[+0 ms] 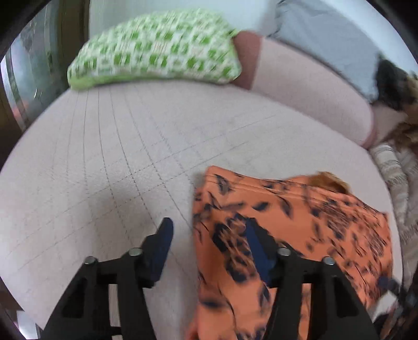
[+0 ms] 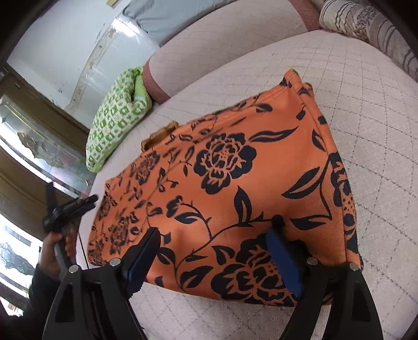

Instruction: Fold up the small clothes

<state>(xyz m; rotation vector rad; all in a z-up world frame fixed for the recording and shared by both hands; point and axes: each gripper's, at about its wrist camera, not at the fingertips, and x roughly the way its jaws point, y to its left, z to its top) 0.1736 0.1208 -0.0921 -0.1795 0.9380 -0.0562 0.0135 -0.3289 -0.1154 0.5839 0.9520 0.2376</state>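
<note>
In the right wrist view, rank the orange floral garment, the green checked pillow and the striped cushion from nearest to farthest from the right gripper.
1. Orange floral garment: directly under the right gripper, centre.
2. Green checked pillow: farther back, upper left.
3. Striped cushion: far corner, upper right.

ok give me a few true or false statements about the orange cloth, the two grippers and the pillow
1. The orange floral cloth lies on a pale quilted surface. True.
2. The right gripper is clamped shut on the cloth. False: its jaws stand open over the near edge, gripping nothing.
3. The green checked pillow lies on top of the cloth. False: it lies apart, at the far end of the surface.
4. The left gripper is open with nothing held. True.
5. The cloth is plain orange. False: it has a dark flower print.
</note>
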